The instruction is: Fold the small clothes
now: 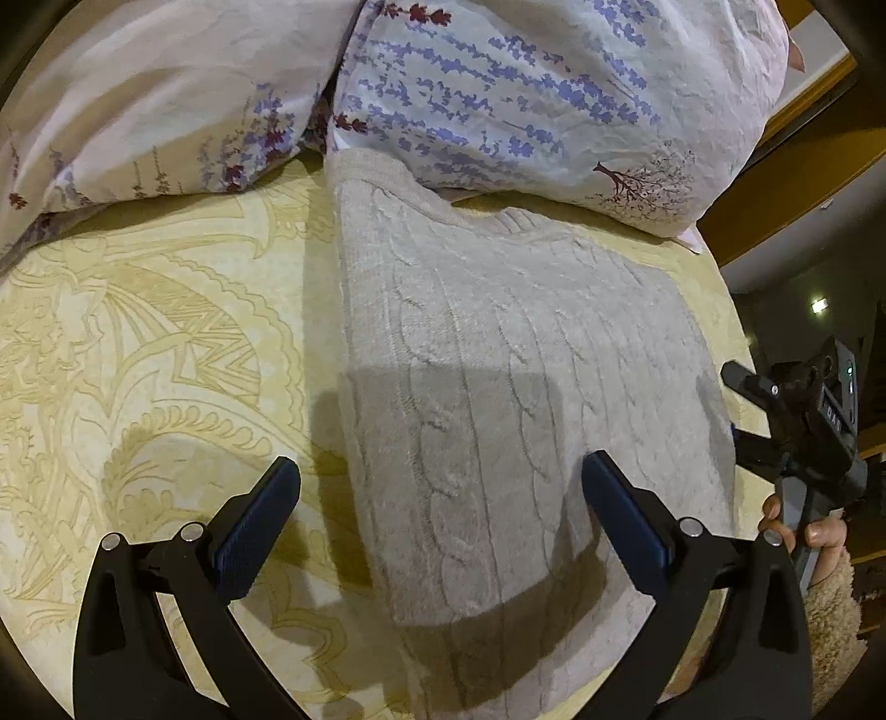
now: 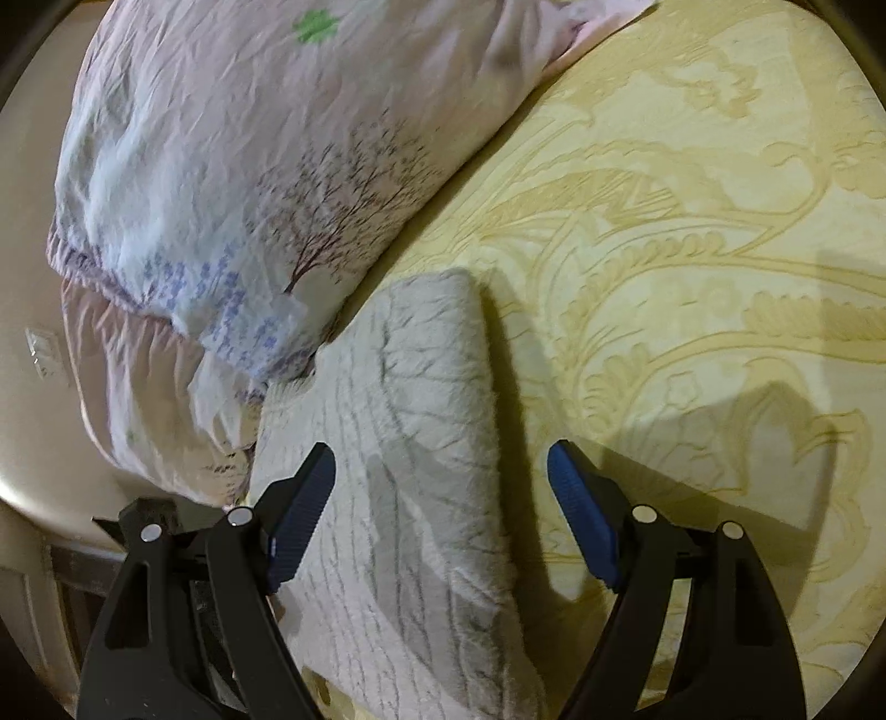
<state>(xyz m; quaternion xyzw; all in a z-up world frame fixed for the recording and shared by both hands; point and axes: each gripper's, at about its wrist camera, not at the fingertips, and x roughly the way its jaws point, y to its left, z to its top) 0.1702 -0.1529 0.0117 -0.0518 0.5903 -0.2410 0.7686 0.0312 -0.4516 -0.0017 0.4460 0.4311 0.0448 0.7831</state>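
The cream sweater (image 1: 498,354) is laid flat just below the floral pillow (image 1: 526,99) for folding. Both the left gripper (image 1: 443,515) and the right gripper (image 2: 443,498) are held open, nothing gripped.

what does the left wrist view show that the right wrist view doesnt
Only the left wrist view shows the right tool from outside, with the hand holding it, and a second pillow. Only the right wrist view shows the pillow's green mark. Both show the folded cream sweater on the yellow bedspread against a floral pillow.
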